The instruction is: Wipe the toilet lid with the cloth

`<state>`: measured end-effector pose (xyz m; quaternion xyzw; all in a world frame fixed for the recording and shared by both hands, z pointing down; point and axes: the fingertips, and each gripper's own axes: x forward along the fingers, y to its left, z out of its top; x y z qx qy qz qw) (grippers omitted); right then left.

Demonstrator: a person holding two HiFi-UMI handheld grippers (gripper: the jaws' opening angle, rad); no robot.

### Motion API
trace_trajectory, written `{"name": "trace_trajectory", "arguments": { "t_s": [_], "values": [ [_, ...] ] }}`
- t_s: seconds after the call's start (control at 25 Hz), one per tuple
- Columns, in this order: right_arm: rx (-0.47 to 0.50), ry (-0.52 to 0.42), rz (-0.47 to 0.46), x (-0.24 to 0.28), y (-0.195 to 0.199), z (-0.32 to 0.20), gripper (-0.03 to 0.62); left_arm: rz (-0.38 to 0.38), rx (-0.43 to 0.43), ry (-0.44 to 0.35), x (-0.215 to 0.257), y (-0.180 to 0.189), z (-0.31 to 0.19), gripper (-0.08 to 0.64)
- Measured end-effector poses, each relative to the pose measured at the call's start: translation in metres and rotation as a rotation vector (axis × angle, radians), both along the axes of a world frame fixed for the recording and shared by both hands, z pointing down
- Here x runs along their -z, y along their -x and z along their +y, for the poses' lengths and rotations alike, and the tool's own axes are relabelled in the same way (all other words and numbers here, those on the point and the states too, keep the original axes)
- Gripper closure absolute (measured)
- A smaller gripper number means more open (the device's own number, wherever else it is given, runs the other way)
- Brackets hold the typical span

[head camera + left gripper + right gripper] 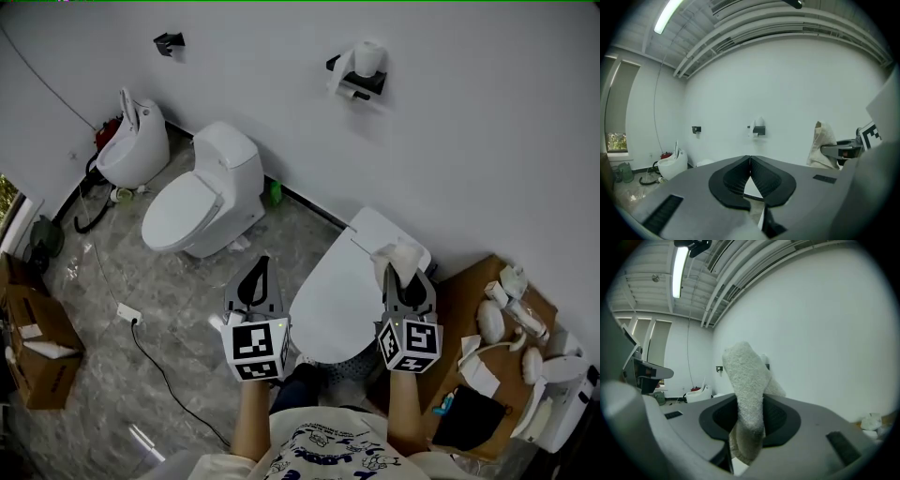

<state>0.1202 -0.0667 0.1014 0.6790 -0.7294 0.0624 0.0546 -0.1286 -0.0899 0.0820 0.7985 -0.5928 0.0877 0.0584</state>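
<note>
The white toilet with its lid [339, 292] down stands right in front of me, between my two grippers. My right gripper [407, 275] is shut on a white cloth [401, 257], held above the lid's right side near the tank [386, 234]. In the right gripper view the cloth [747, 394] sticks up from between the jaws and hides their tips. My left gripper [257, 281] hovers left of the lid; its jaws meet at the tip with nothing between them [750, 161]. From the left gripper view the cloth [823, 146] shows at the right.
A second white toilet [202, 197] and a urinal-like fixture [131, 145] stand to the left on the grey marble floor. A cardboard box [33, 347] sits far left. A wooden table [473, 309] with white items is close on the right. A paper roll holder [361, 70] hangs on the wall.
</note>
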Motion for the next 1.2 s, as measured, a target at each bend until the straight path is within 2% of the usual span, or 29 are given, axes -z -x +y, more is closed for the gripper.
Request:
{"name": "trace_trajectory", "arguments": {
  "t_s": [0.28, 0.52, 0.76, 1.2],
  "values": [
    [-0.034, 0.069, 0.01, -0.034, 0.001, -0.053, 0.479, -0.007, -0.05, 0.063, -0.035, 0.001, -0.065, 0.555],
    [-0.063, 0.133, 0.002, -0.067, -0.001, -0.079, 0.479, -0.002, -0.086, 0.114, -0.068, -0.003, -0.1, 0.555],
    [-0.058, 0.196, 0.008, -0.097, -0.001, -0.091, 0.479, -0.001, -0.104, 0.18, -0.104, -0.01, -0.111, 0.555],
    [-0.004, 0.315, 0.014, -0.169, -0.005, -0.106, 0.479, -0.027, -0.095, 0.256, -0.166, -0.016, -0.12, 0.555]
  ]
}}
